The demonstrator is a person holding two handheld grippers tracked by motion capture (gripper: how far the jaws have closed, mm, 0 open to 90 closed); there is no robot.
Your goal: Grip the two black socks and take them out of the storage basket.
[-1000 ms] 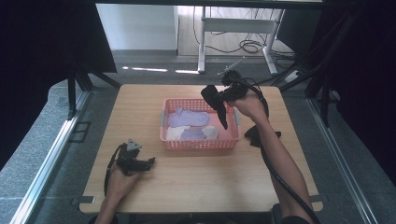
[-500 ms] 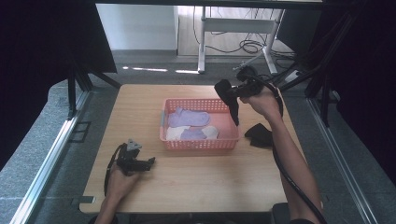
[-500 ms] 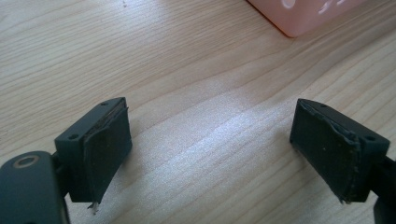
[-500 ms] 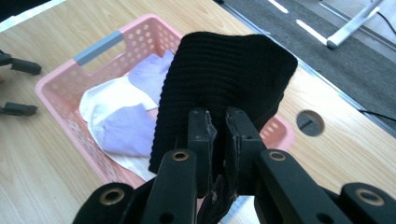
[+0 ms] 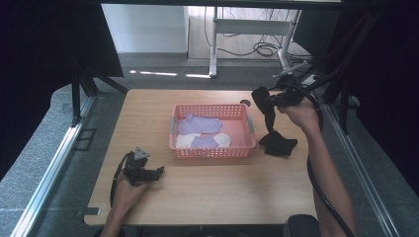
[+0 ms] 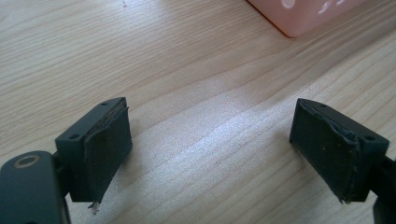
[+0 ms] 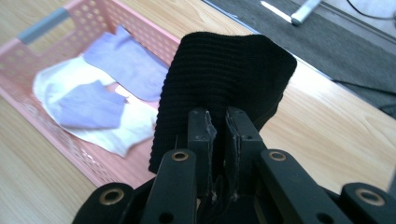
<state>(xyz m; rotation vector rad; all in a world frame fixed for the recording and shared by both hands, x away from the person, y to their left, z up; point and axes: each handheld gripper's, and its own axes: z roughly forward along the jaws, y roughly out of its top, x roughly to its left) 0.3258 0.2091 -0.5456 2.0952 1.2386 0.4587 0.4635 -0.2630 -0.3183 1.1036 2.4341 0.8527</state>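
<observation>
Socks [image 5: 199, 124] lie in the pink basket [image 5: 212, 151]; the right hand-held gripper [image 7: 219, 126] pinches a black sock [image 7: 224, 88] beside it, another black sock [image 5: 278, 144] waits on the bench [image 5: 212, 197]. Left hand-held gripper [image 6: 210, 154] spread, idle.

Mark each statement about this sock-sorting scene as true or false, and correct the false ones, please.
1. The right gripper is shut on a black sock. True.
2. The pink basket holds only black socks. False: it holds purple socks and a white sock.
3. The left gripper has open jaws with nothing between them. True.
4. A second black sock lies inside the basket. False: it lies on the table, to the right of the basket.
5. The left gripper is lifted high over the basket. False: it is low at the table, near the person's edge.
</observation>
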